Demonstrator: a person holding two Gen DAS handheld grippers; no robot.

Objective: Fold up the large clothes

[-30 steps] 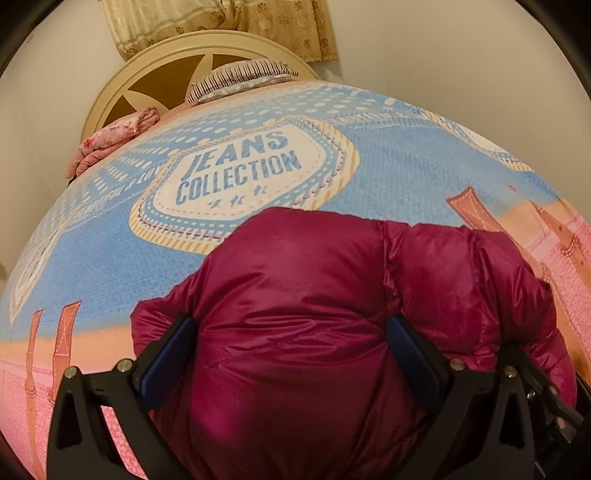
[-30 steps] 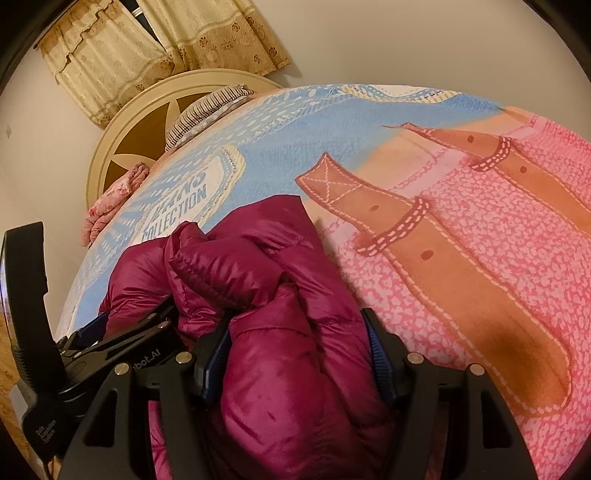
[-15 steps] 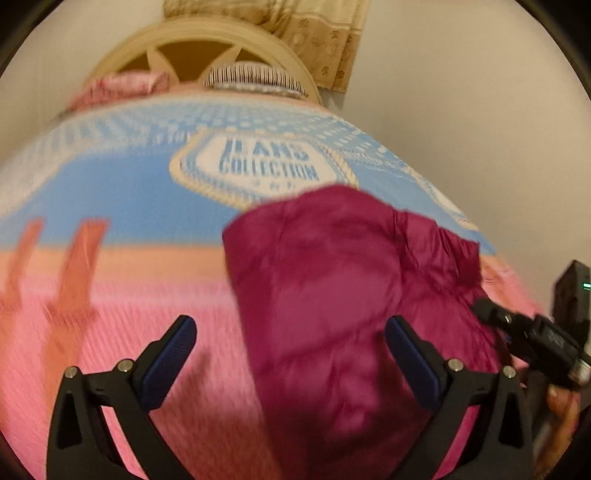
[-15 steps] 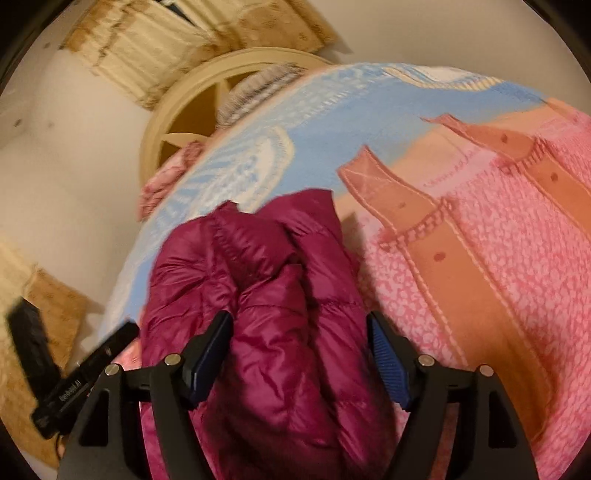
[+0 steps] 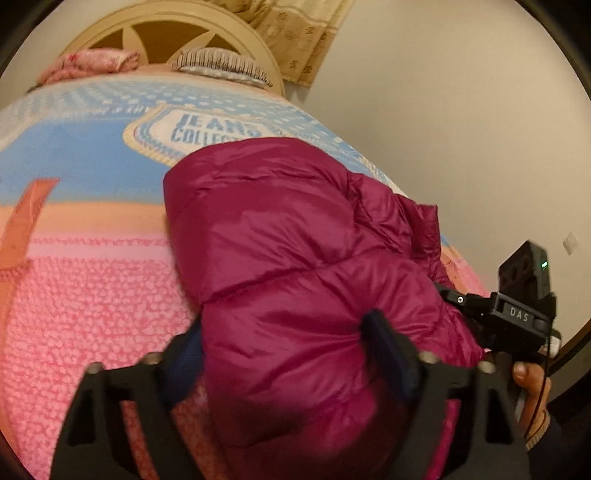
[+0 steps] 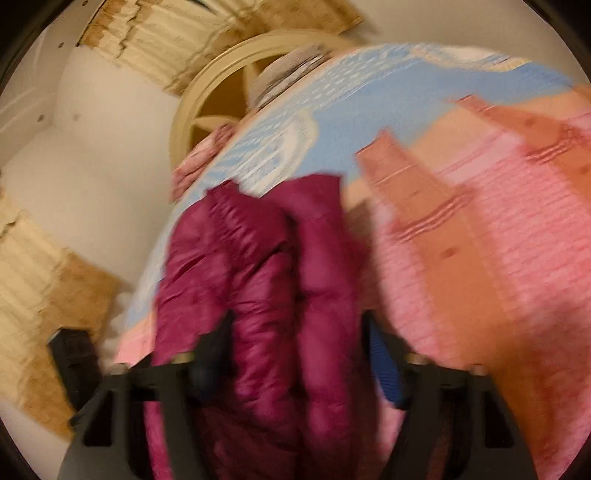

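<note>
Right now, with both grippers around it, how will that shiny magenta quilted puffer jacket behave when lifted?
The shiny magenta quilted puffer jacket will probably sag floppily: it lies bunched in soft folds. Its glossy shell looks slippery, so the closing left gripper and right gripper may lose it. Puffy quilting suggests it is light for its bulk.

i note a home bedroom, bed under a printed bedspread (image 5: 92, 206), round cream headboard (image 5: 110, 29), striped pillow (image 5: 218, 64), patterned curtains (image 5: 303, 33), plain walls (image 5: 461, 110)

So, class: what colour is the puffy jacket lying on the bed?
Deep magenta, a shiny quilted jacket; the left wrist view shows it best.
</note>
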